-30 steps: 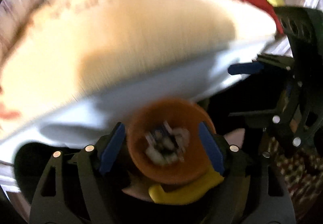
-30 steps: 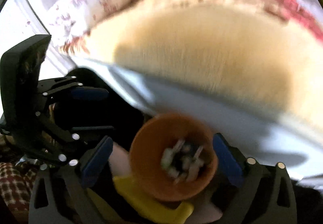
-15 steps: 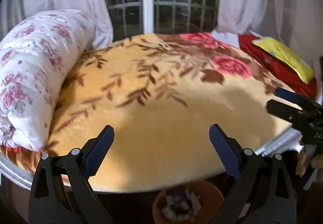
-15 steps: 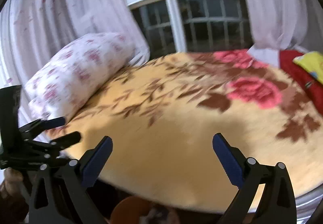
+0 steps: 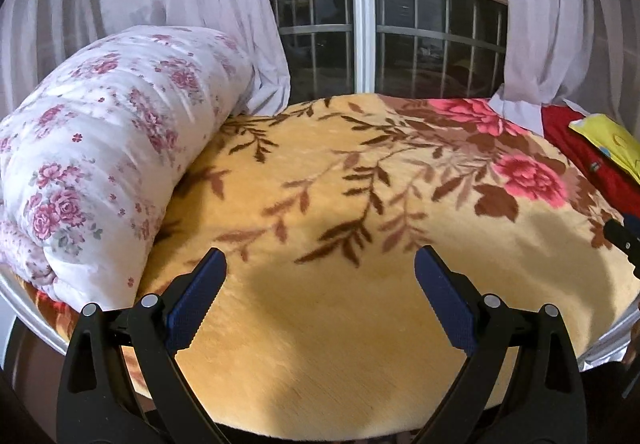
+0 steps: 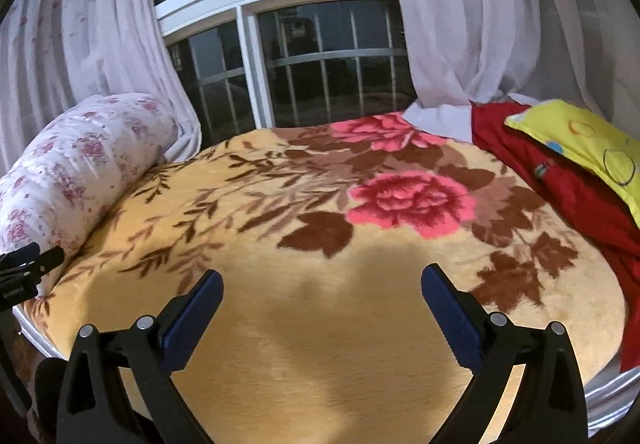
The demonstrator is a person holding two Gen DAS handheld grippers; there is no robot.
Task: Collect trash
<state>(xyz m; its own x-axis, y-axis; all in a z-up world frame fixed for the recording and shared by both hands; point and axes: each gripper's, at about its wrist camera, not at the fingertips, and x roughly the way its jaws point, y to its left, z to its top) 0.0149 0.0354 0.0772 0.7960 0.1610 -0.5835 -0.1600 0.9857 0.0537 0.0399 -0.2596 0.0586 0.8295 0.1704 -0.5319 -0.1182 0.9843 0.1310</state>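
Both grippers hovered over the near edge of a bed covered by a plush yellow-tan blanket [image 5: 320, 332] printed with brown leaves and pink-red roses. The left gripper [image 5: 320, 300] had its blue-padded fingers [image 5: 196, 304] spread wide apart with nothing between them, and the right gripper [image 6: 322, 320] likewise held its blue-padded fingers [image 6: 450, 320] wide apart and empty. A rolled white quilt with small pink flowers [image 5: 108, 148] lay along the left side of the bed, resting on the blanket. On the right side a red cloth [image 6: 560, 180] lay bunched against the blanket's edge, with a yellow pillow bearing circle prints [image 6: 584, 144] on top of it. Behind the bed stood a white-framed window with metal bars [image 5: 384, 44], dark outside, flanked by sheer pale curtains [image 6: 460, 12] on either side. In the left wrist view the tip of the right gripper showed at the far right edge, and in the right wrist view the left gripper's tip showed at the far left edge. No piece of trash could be made out on the blanket in either view, so I could not tell where it was.
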